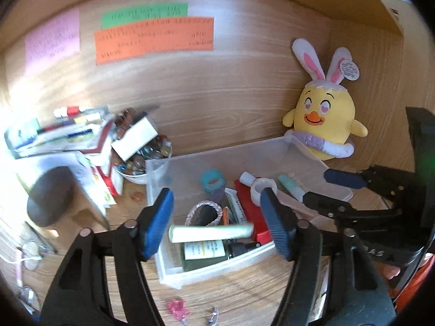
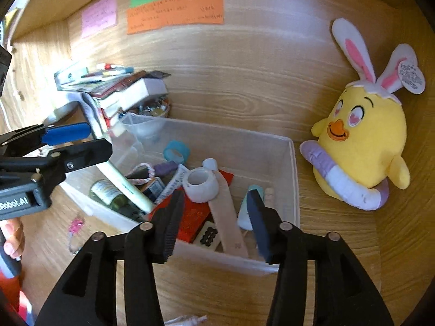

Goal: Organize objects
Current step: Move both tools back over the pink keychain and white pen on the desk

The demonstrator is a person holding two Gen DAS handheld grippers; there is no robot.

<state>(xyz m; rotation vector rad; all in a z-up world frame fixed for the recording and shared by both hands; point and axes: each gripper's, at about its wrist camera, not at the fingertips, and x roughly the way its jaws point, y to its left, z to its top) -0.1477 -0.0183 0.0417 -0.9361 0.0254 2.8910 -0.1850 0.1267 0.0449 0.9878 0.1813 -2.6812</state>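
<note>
A clear plastic bin [image 1: 190, 160] [image 2: 295, 168] on the wooden desk holds several small items: a teal tape roll [image 1: 213, 180] [image 2: 175, 150], a white tape roll [image 1: 263, 187] [image 2: 201, 183], a red packet [image 1: 248, 203] [image 2: 195, 214], a braided bracelet [image 1: 204, 207] and a green bottle [image 1: 204, 252] [image 2: 108, 191]. My left gripper [image 1: 216, 217] [image 2: 78, 141] is open over the bin's near left part. A pale yellow-green tube [image 1: 210, 232] [image 2: 127, 186] lies between its fingers, loose, not clamped. My right gripper [image 2: 214, 217] [image 1: 334, 187] is open and empty over the bin's near edge.
A yellow chick plush with bunny ears [image 1: 325, 125] [image 2: 361, 141] leans on the back wall right of the bin. A bowl of small trinkets [image 1: 141, 160], a stack of booklets and pens [image 1: 62, 133] [image 2: 114, 87] and a dark round object [image 1: 51, 195] stand to the left. A pink trinket [image 1: 176, 308] lies in front.
</note>
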